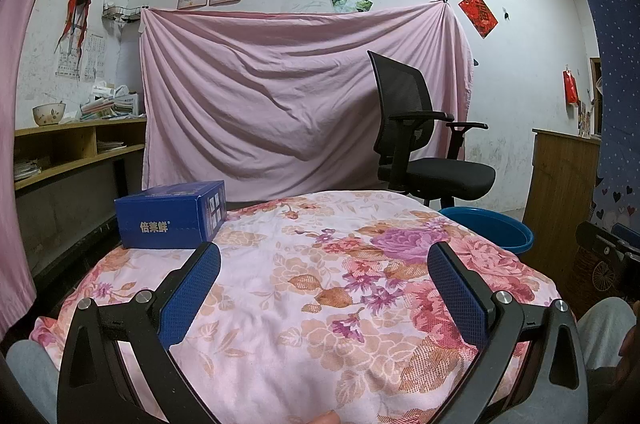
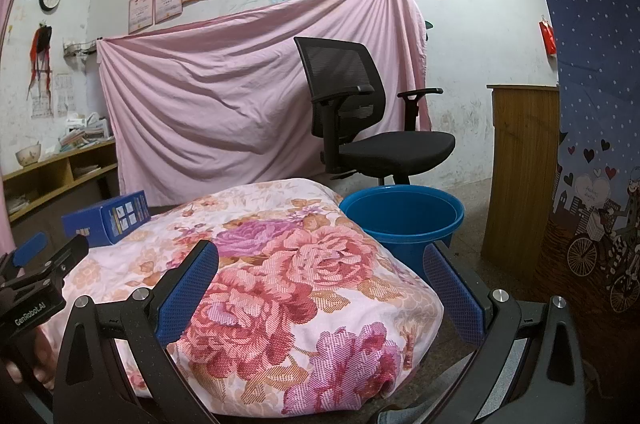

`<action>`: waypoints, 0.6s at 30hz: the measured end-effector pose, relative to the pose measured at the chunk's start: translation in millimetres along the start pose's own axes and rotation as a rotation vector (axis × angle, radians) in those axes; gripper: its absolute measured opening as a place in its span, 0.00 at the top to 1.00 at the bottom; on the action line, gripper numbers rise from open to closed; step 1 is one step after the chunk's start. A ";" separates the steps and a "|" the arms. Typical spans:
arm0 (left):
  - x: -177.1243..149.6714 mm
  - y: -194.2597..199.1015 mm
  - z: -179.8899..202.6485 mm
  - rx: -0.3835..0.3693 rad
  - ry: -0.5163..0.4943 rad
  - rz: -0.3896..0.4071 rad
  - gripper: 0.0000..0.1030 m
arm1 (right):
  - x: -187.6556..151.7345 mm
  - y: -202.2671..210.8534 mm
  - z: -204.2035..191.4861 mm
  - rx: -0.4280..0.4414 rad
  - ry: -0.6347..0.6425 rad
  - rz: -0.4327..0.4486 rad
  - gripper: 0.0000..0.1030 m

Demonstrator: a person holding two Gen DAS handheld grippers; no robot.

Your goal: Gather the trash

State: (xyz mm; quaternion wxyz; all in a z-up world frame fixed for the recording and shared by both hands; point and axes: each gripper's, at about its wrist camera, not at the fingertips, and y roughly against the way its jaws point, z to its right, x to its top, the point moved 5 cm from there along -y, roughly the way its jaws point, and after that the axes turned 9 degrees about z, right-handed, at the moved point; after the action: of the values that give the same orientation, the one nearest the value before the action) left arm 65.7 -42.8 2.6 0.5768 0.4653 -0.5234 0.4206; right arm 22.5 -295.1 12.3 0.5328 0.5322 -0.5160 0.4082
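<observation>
A matt, woven floral cloth [image 1: 320,304] fills the lower centre, with a glossy blue cardboard box [image 1: 170,216] at left. At right sit a smooth, shiny blue plastic bucket [image 2: 400,220], a black mesh-backed chair [image 2: 344,92] and a wood-grain cabinet [image 2: 520,164].

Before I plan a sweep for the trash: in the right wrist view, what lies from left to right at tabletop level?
Left gripper → blue box → floral cloth → blue bucket → wooden cabinet → patterned blue curtain.
</observation>
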 end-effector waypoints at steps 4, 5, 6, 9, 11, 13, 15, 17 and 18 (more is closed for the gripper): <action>0.3 0.2 -0.6 0.000 -0.001 0.001 0.01 | 0.0 0.0 0.2 0.001 0.001 0.000 0.00; 0.4 0.0 -0.7 0.000 0.000 0.001 0.01 | -0.2 -0.1 0.2 0.000 0.000 0.000 0.00; 0.5 -0.2 -0.8 0.000 -0.001 0.001 0.01 | -0.2 0.0 0.2 0.000 0.000 0.000 0.00; 0.0 0.1 -0.7 -0.001 -0.002 0.001 0.01 | -0.2 -0.1 0.2 0.000 -0.001 0.001 0.00; 0.1 0.1 -0.6 0.000 -0.002 0.001 0.01 | -0.4 -0.2 0.3 0.000 -0.001 0.000 0.00; 0.2 -0.1 -0.8 0.000 -0.002 0.001 0.01 | -0.4 0.1 0.3 0.000 -0.001 0.001 0.00; -0.2 0.2 -0.6 0.000 -0.002 0.001 0.01 | -0.5 -0.1 0.4 0.001 -0.001 0.001 0.00; -0.2 0.2 -0.7 0.000 -0.002 0.002 0.01 | -0.5 -0.2 0.4 0.000 -0.001 0.001 0.00; -0.3 0.3 -0.6 0.000 -0.002 0.002 0.01 | -0.5 -0.1 0.4 0.000 -0.001 0.001 0.00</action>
State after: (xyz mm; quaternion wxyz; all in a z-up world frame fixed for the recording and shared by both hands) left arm 65.5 -42.1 2.3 0.5759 0.4651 -0.5245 0.4206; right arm 22.5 -295.4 11.7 0.5324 0.5322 -0.5164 0.4083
